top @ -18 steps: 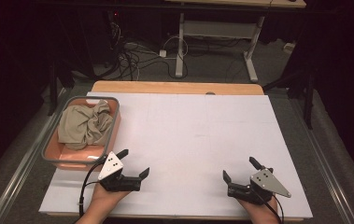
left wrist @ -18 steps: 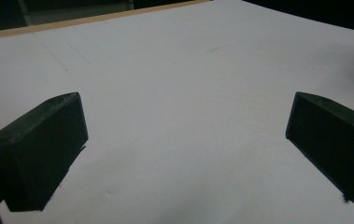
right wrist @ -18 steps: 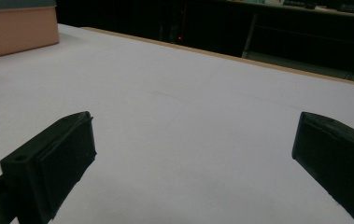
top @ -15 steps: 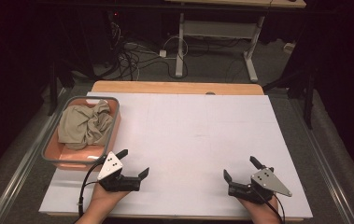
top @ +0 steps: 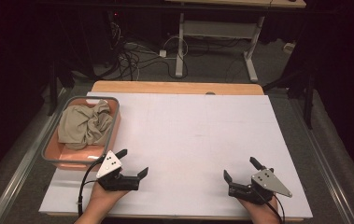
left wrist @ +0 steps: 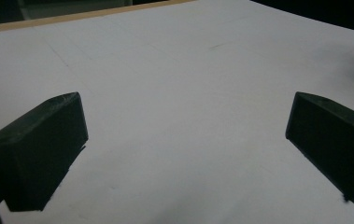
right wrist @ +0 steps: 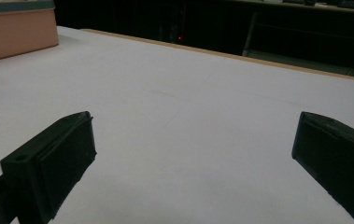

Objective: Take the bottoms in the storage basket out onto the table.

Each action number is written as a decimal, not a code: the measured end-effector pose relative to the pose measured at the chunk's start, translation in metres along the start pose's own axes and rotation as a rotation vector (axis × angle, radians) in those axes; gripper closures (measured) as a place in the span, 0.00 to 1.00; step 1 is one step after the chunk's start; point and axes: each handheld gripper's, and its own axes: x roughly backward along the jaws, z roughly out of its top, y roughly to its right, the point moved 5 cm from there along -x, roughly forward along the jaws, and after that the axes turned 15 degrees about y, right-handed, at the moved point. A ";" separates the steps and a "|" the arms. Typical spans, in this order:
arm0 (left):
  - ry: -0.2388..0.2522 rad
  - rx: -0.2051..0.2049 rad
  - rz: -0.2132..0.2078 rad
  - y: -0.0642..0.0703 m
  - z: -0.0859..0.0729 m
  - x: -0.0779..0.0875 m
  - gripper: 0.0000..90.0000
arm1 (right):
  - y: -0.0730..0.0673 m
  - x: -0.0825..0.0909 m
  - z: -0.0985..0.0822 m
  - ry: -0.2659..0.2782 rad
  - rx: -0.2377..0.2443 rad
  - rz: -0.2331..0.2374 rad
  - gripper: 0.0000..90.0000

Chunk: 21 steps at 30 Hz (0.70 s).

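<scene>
Both grippers [top: 132,165] unmoved, no labels

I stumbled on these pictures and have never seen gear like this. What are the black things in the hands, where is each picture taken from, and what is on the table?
There is no robot arm here: a person holds a handheld two-jaw tool in each hand, the left gripper and the right gripper. The high view comes from a fixed camera above the person's side, looking forward and down on the white table. The other two views come from small cameras riding on each gripper, looking along its own black jaws, which rise from the bottom of the picture.

At the table's left side sits a pinkish bin with a grey rim, holding a crumpled beige cloth. Both grippers rest near the table's front edge with jaws wide apart, and neither holds anything.
</scene>
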 end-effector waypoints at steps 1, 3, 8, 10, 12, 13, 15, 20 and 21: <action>0.000 0.000 0.000 0.000 0.000 0.000 0.00 | 0.000 0.000 0.000 0.000 0.000 0.000 0.00; 0.003 0.000 -0.002 0.000 0.001 0.000 0.00 | 0.000 0.001 0.001 -0.003 -0.005 0.003 0.01; -0.028 0.017 -0.030 0.000 0.002 -0.002 0.00 | -0.001 0.001 0.001 -0.009 -0.010 0.012 0.01; -0.026 -0.007 -0.035 0.003 0.006 -0.001 0.00 | -0.002 0.002 0.001 -0.011 -0.009 0.016 0.00; -0.012 -0.018 -0.032 0.007 0.009 0.001 0.00 | -0.002 0.002 0.001 -0.015 -0.007 0.024 0.00; -0.012 -0.018 -0.032 0.007 0.009 0.001 0.00 | -0.002 0.002 0.001 -0.015 -0.007 0.024 0.00; -0.009 -0.023 -0.031 0.009 0.013 0.003 0.00 | -0.003 0.002 0.001 -0.023 -0.006 0.029 0.00; -0.002 -0.023 -0.044 0.013 0.025 0.010 0.00 | -0.007 0.003 0.002 -0.029 -0.007 0.051 0.00; -0.006 -0.018 -0.047 0.013 0.027 0.012 0.00 | -0.007 0.003 0.002 -0.029 -0.007 0.051 0.00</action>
